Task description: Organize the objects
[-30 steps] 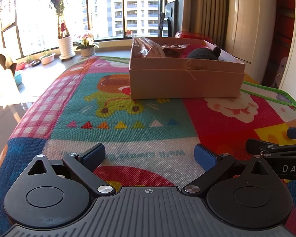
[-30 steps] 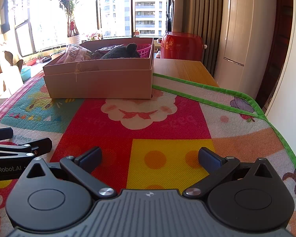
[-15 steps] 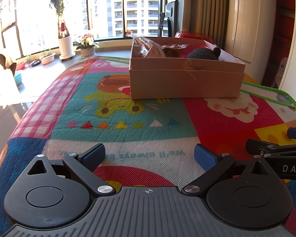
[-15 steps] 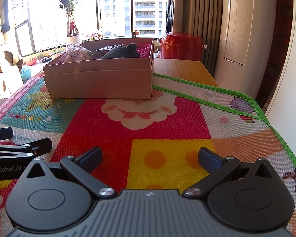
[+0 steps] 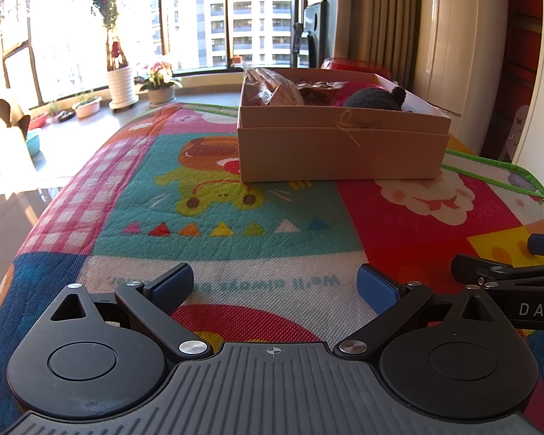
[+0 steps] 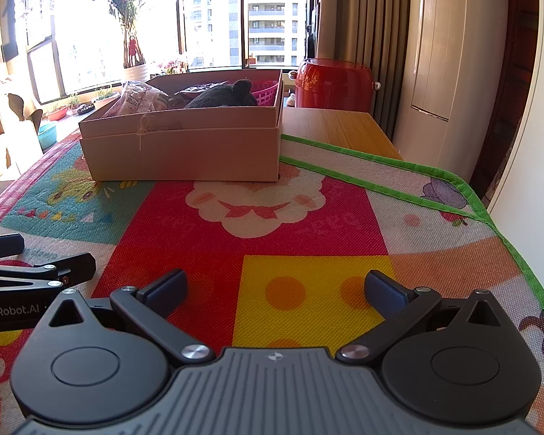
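A tan cardboard box (image 5: 341, 152) stands on the colourful play mat (image 5: 235, 224), well ahead of both grippers; it also shows in the right wrist view (image 6: 185, 152). It holds a dark plush toy (image 5: 373, 98), a clear plastic bag (image 5: 268, 87) and a pink basket (image 6: 266, 92). My left gripper (image 5: 275, 284) is open and empty, low over the mat. My right gripper (image 6: 276, 288) is open and empty beside it. Each gripper sees the other at its frame edge.
A red round container (image 6: 332, 81) stands behind the box on the wooden table (image 6: 337, 127). The mat's green border (image 6: 471, 199) runs along the right. Potted plants (image 5: 121, 79) line the window sill. A white wall (image 6: 526, 145) rises on the right.
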The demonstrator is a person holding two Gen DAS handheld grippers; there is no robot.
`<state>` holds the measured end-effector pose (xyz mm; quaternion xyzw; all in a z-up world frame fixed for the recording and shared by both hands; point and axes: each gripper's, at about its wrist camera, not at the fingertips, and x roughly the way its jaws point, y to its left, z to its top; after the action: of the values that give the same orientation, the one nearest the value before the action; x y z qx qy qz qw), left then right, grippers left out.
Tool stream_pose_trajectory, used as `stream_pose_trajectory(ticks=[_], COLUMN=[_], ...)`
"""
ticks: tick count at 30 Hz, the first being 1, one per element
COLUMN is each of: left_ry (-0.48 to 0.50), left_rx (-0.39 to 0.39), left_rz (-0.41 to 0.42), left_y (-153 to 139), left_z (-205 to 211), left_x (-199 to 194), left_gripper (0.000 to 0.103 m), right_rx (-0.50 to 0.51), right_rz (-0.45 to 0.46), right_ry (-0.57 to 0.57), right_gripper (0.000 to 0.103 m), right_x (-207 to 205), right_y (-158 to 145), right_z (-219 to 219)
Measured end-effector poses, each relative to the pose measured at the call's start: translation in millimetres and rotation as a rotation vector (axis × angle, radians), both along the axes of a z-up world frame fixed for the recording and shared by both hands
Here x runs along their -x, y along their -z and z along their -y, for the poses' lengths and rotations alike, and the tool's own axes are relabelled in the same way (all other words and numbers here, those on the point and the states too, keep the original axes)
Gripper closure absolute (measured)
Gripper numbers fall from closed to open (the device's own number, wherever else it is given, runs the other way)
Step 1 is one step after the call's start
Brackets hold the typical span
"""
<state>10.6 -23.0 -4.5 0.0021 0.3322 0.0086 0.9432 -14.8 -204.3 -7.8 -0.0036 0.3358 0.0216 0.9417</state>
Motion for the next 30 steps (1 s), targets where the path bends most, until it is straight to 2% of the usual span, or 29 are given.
stream_pose_trajectory(ticks=[30], left_ry=[0.001], left_rx=[-0.002], left_rz=[0.000], left_y=[0.9], left_z=[-0.4], left_x=[-2.5], left_gripper=[0.002], right_rx=[0.000], right_rz=[0.000], right_ry=[0.000], right_gripper=[0.000], right_x=[0.3], right_y=[-0.2], right_z=[0.2])
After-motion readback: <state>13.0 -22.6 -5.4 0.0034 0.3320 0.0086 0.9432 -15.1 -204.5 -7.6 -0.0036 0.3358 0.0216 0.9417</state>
